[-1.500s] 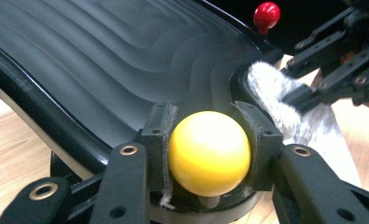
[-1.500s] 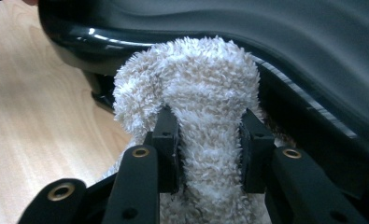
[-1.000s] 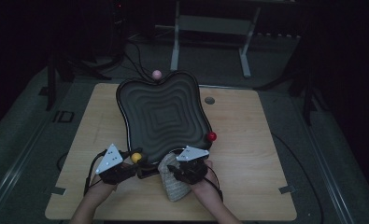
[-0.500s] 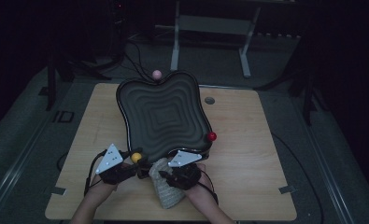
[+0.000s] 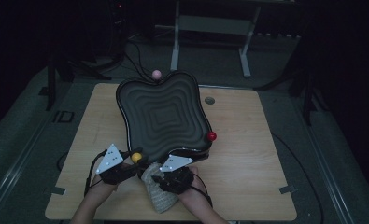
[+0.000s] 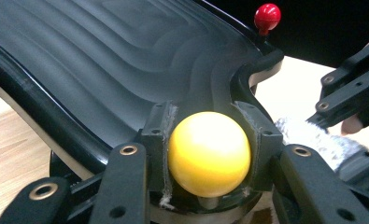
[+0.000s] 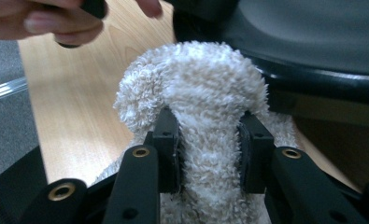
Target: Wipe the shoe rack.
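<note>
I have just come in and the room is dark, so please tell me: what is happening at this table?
A person works at a wooden table with a gripper in each hand. The left gripper has its fingers closed on the yellow ball knob at the near edge of a black rippled tray. The right gripper clamps a folded fluffy white cloth beside that edge, seemingly ready to wipe the tray.

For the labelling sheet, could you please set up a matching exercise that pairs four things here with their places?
1. yellow ball
2. fluffy cloth
3. red ball
4. pink ball

A. at the black tray's far edge
B. clamped in the left gripper
C. at the tray's right edge
D. clamped in the right gripper

Pairs: 1-B, 2-D, 3-C, 4-A
</note>
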